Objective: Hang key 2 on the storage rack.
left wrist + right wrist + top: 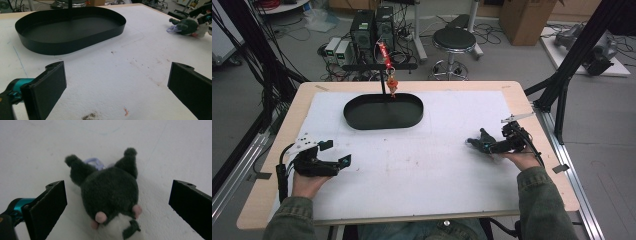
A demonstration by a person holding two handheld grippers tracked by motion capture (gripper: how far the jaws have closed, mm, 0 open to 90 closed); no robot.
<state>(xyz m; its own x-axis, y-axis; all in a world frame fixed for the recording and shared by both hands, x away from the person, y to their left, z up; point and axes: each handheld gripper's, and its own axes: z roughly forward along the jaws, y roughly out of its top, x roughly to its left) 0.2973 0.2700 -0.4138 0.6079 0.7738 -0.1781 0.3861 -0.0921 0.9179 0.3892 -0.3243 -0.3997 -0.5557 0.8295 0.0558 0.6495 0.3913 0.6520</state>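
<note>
Both forearms, in olive-green sleeves, come in from the near edge of the bench. The left hand (304, 184) holds the black left tool (341, 162) low and level, its jaws spread wide. The right hand (523, 159) holds the black right tool (479, 142) pointing leftward, jaws also wide apart.

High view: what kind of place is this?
Most likely a robotics or data-collection lab. A table framed by black metal struts stands on a floor strewn with cables, with computer towers and a stool behind it. The person holds a gripper in each hand.
</note>
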